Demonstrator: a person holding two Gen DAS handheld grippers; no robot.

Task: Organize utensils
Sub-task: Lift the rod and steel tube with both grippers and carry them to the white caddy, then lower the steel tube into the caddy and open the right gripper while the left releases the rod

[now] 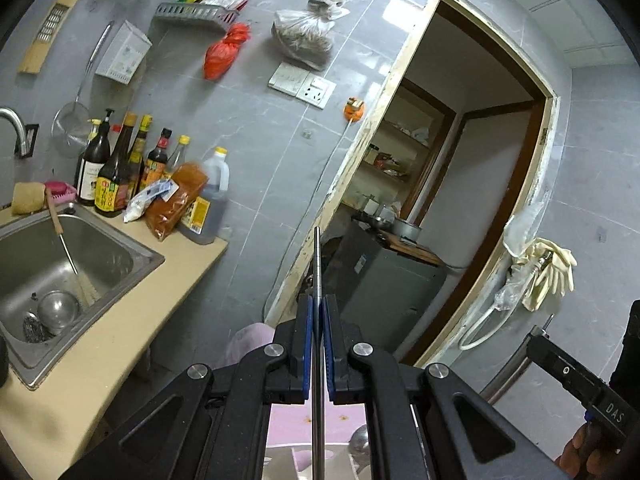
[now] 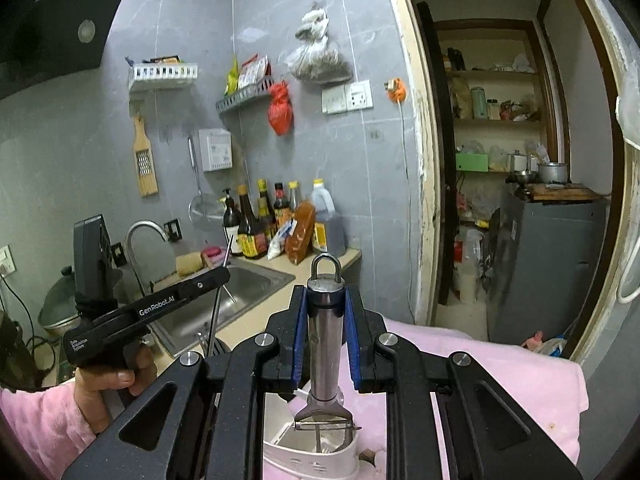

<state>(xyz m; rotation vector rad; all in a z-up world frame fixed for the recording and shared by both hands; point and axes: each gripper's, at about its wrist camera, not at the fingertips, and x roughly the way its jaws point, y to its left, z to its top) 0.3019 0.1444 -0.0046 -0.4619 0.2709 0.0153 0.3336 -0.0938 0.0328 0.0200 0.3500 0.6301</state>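
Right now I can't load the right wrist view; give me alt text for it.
The right gripper is shut on the steel handle of a peeler, blade hanging over a white utensil holder on pink cloth. At left, the left gripper holds a thin metal rod in front of the sink.

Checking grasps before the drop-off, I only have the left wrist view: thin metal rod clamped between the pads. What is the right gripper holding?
Observer: The right gripper is shut on a steel peeler, clamped by its handle with the hanging loop pointing away and the blade toward the camera.
Operator: Anything under it?
Observer: A white utensil holder sits below the blade, on pink cloth.
Operator: Where's my left gripper from there?
Observer: The left gripper is at the left of that view, in front of the sink, its thin rod slanting down from the pads.
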